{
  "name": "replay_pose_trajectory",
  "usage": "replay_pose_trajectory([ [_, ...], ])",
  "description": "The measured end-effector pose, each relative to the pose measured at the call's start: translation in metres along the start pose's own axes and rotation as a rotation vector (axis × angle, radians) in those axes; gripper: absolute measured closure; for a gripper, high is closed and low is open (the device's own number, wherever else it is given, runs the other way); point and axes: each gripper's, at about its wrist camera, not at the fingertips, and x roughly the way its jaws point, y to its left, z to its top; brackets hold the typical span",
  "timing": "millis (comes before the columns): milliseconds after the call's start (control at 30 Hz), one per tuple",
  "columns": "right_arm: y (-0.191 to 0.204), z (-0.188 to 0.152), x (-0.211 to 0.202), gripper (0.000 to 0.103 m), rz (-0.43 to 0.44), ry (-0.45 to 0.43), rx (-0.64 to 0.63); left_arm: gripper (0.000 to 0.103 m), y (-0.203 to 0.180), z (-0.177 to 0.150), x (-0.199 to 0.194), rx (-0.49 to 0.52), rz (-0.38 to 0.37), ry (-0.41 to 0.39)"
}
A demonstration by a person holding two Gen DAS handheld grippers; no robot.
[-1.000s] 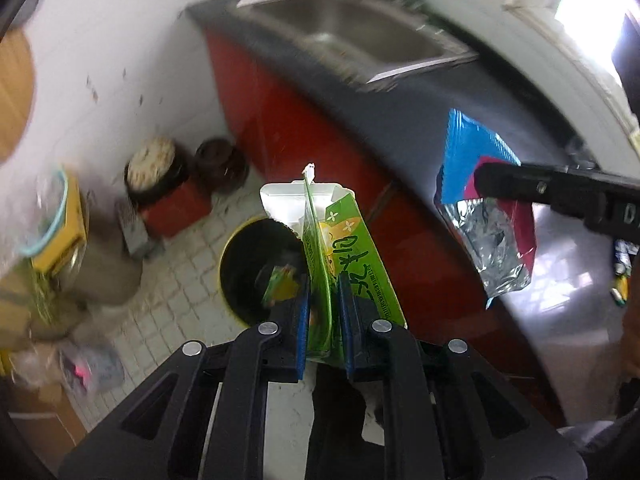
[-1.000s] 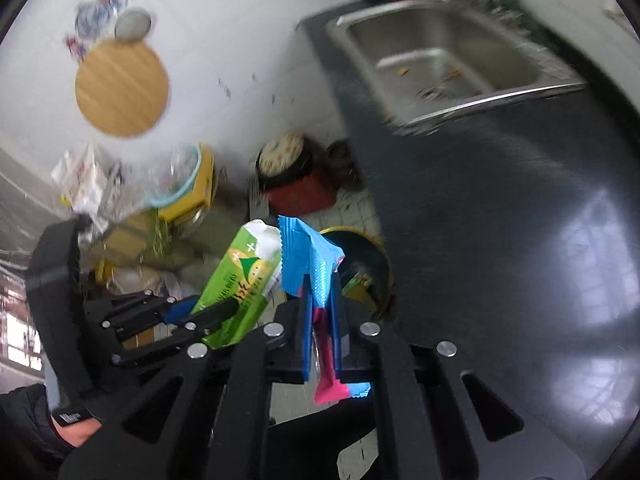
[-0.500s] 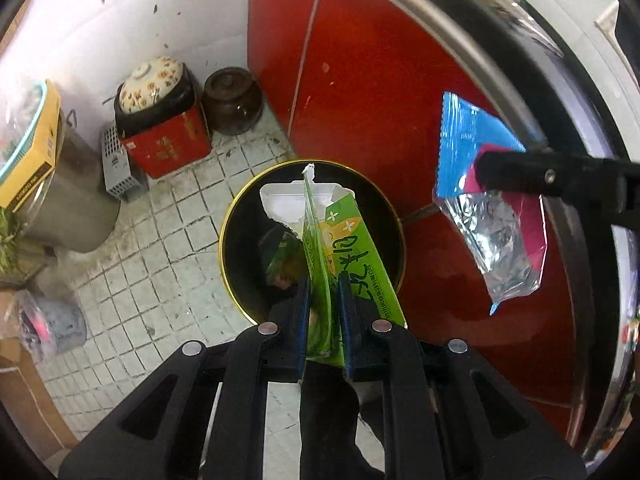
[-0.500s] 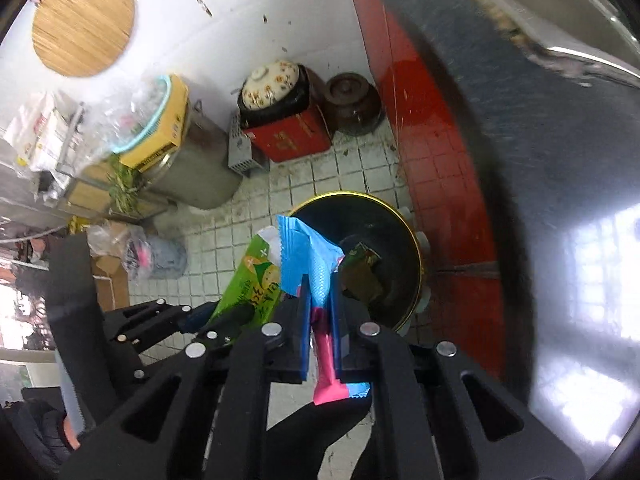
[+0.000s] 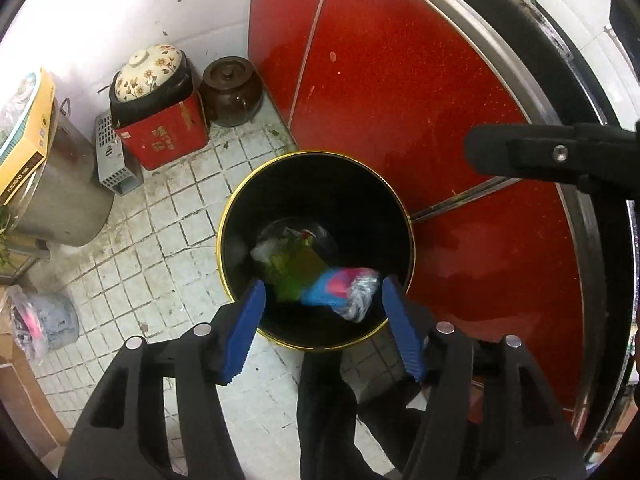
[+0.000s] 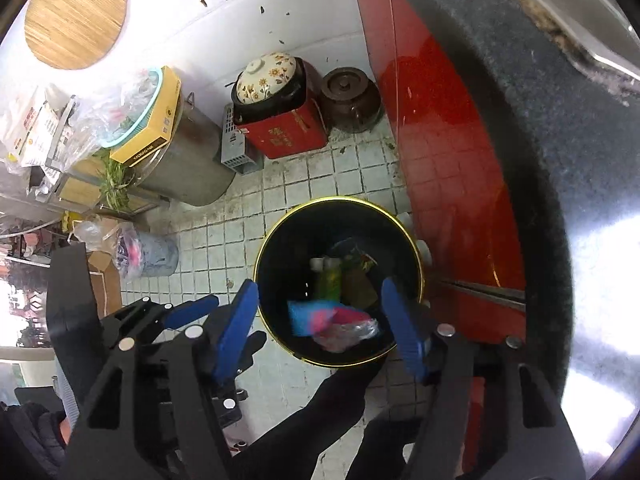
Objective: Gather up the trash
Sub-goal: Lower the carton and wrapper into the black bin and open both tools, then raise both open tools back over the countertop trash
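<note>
white floor tiles (image 5: 168,216) with grimy grout ran under red cabinet doors (image 5: 400,92), and a dark speckled counter (image 6: 540,160) curved over them on the right. against the white wall stood a red tin (image 5: 164,136) with gold characters too small to read, a flower-patterned lid (image 5: 146,70) on the pot above it, and a brown lidded jar (image 5: 232,92) just beside. a yellow box (image 6: 154,128) lay on a steel drum, its side lettering blurred beyond reading. between tiles and cabinet stood the black bin (image 5: 240,220) with a gold rim. the left gripper (image 5: 322,308) pointed down over it, jaws opening, nothing between the blue pads; the green carton (image 5: 290,276) showed blurred inside the bin. the right gripper (image 6: 318,304) hung over the same bin, jaws also opening and pressing on nothing; the blue and pink wrapper (image 6: 320,318) with a foil end showed blurred within the bin's mouth, beside the carton. any print on either piece of trash was too smeared to read.
</note>
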Motion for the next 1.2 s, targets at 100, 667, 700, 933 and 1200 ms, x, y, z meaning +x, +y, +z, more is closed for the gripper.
replay_pose_trajectory([
  [100, -0.002, -0.003, -0.012, 0.040, 0.007, -0.016, 0.006, 0.040, 0.000, -0.002, -0.004, 0.003, 0.003, -0.003],
  [667, -0.141, -0.157, -0.297, 0.019, -0.262, -0.462, 0.397, 0.008, -0.222, 0.013, -0.135, 0.516, 0.000, -0.212],
  [700, -0.151, -0.176, -0.316, 0.019, -0.302, -0.490, 0.442, 0.008, -0.246, 0.010, -0.139, 0.570, -0.022, -0.217],
  [933, -0.211, -0.334, -0.411, 0.018, -0.548, -0.614, 0.770, 0.008, -0.417, -0.040, -0.166, 0.928, -0.229, -0.208],
  [1200, -0.226, -0.489, -0.454, 0.018, -0.669, -0.655, 1.053, 0.008, -0.522, -0.125, -0.174, 1.151, -0.354, -0.127],
])
